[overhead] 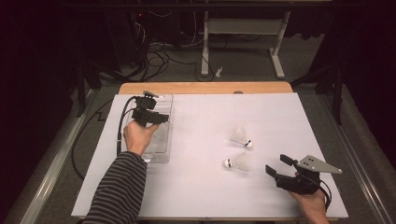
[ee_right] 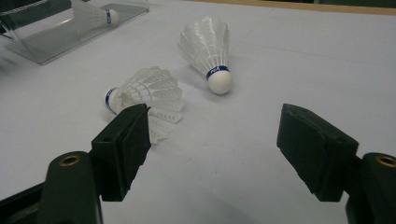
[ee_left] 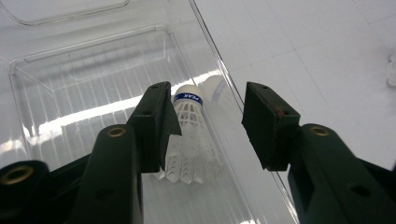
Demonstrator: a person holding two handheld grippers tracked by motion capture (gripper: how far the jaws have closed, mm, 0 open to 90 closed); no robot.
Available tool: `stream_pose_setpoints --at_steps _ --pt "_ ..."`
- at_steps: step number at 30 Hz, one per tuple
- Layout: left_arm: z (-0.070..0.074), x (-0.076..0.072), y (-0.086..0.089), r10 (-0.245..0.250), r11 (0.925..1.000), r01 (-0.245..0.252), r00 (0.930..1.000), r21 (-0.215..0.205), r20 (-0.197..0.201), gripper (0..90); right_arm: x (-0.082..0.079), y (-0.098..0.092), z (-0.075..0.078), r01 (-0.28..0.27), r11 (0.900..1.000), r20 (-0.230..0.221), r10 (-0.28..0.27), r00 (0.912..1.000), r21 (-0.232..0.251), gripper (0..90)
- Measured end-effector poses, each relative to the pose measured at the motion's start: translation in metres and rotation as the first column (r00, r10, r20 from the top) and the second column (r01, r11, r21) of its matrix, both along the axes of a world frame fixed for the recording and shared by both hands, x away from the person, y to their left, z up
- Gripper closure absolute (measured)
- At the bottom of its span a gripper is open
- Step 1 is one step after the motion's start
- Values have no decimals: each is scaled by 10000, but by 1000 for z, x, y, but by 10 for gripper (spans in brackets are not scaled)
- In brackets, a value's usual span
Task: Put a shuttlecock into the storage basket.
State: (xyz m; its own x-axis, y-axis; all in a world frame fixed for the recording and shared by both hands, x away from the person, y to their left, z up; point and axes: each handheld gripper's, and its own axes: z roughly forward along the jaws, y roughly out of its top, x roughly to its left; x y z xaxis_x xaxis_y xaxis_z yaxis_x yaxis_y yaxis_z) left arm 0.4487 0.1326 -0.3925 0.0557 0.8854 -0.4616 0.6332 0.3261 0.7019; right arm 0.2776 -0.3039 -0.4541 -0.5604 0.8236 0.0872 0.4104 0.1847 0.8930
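The left gripper (ee_left: 205, 126) hangs over the clear plastic tray (ee_left: 93, 60), jaws apart; 1 shuttlecock (ee_left: 189, 140) lies in the tray between them, unpressed. The right gripper (ee_right: 212, 149) rests on the tabletop (overhead: 201, 186) with jaws wide, 2 shuttlecocks (ee_right: 149, 91) just ahead.

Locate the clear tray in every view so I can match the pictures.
High view: clear tray on the table's left side.
Left gripper view: clear tray across left and centre, a shuttlecock lying in it.
Right gripper view: clear tray in the top left corner.
Shared landmark: the white sheet under it.
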Motion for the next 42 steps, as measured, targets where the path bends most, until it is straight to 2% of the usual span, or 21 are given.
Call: stream_pose_setpoints --at_steps 9,14,19,20,29,35,38,42 --pt "2 -18 -2 -12 9999 6 9987 119 514 447 0 -1 0 9 10000 6 -9 10000 46 266" --pt "2 -34 -2 -199 9994 174 9964 310 819 408 0 -1 0 37 10000 -3 -37 10000 62 266" --pt "5 -44 3 -268 9996 279 9950 -102 959 408 0 -1 0 48 10000 -17 -48 10000 39 264" --pt "6 -47 6 -226 9992 256 9949 -292 984 408 0 -1 0 50 10000 -24 -50 10000 42 264" --pt "6 -60 12 -279 9985 337 9915 -438 1267 401 0 -1 0 55 10000 -10 -54 10000 57 264" --pt "6 -70 14 -379 9977 464 9866 -502 1589 396 0 -1 0 72 10000 -27 -72 10000 34 263" --pt "9 -77 17 -370 9962 508 9819 -703 1856 394 0 -1 0 85 10000 -24 -85 10000 32 263" --pt "9 -85 20 -434 9955 598 9771 -732 2082 394 0 -1 0 74 10000 -7 -74 10000 21 263"
